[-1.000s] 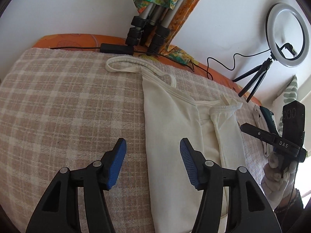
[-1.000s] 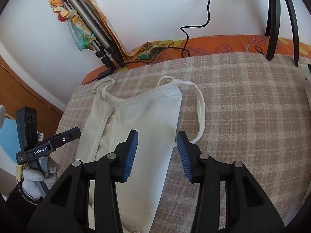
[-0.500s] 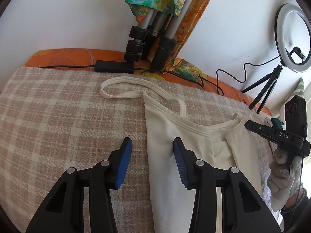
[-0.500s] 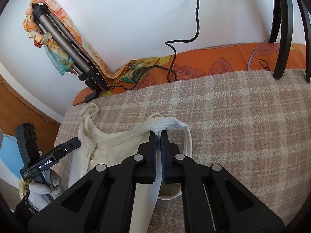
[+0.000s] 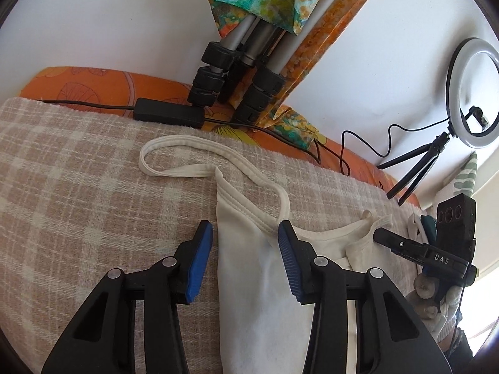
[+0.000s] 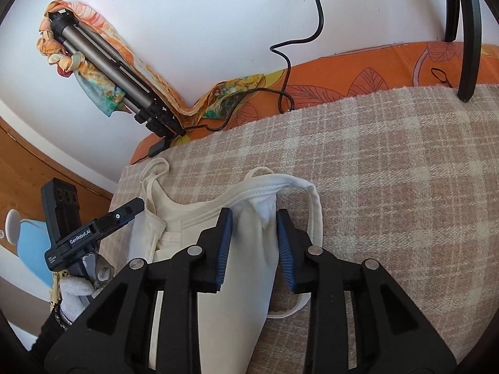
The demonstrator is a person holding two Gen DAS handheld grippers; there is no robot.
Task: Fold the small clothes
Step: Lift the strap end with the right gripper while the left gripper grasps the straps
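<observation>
A cream strappy top [image 5: 249, 268] lies on a checked beige blanket [image 5: 78, 187], folded lengthwise. In the left wrist view my left gripper [image 5: 244, 265] is open, its blue pads straddling the top's upper left corner below the looped strap [image 5: 187, 143]. In the right wrist view my right gripper [image 6: 254, 246] is open, its pads on either side of the top's [image 6: 243, 280] upper right corner, where the fabric is puckered; the right strap [image 6: 315, 215] loops beside it. Each gripper shows in the other's view: the right [image 5: 436, 255], the left [image 6: 84, 237].
A tripod [image 5: 240, 62] wrapped in a colourful scarf leans on the white wall behind the bed. A black cable and adapter [image 5: 168, 113] lie along the orange sheet. A ring light [image 5: 472, 93] on a small stand is at the far right.
The right gripper, shut on the top's upper corner half a second ago, has opened. The left gripper moved forward to the top's upper left corner, staying open.
</observation>
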